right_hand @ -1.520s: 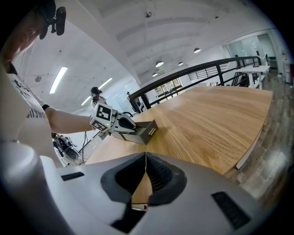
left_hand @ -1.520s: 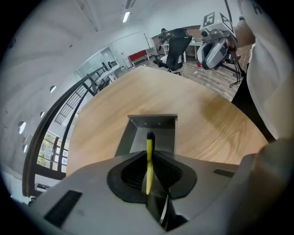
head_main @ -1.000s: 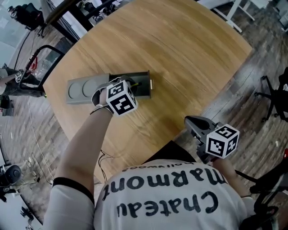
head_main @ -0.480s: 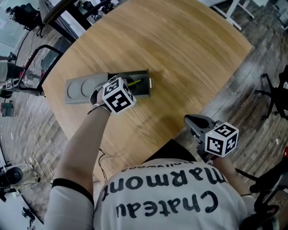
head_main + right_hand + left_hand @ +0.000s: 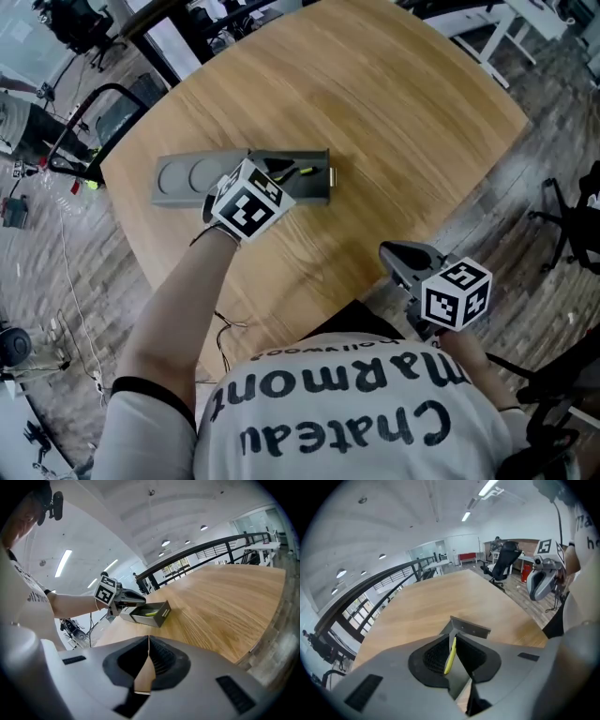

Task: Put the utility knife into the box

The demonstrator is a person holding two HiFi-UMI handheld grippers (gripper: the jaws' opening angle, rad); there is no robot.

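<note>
Head view: utility knife (image 5: 302, 172) lies flat inside the box (image 5: 305, 195), so the task looks done. Left tongs (image 5: 265, 178), pressed together on nothing, hover just over the box. Right tongs (image 5: 398, 258), likewise closed, idle well apart from it, apparently unneeded.

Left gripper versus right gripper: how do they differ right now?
The left gripper is at the box on the table; the right gripper hangs past the table's near edge. The left gripper is shut on the yellow knife; the right gripper is shut on nothing, with only wood showing between its jaws. Shared: both have their jaws closed.
</note>
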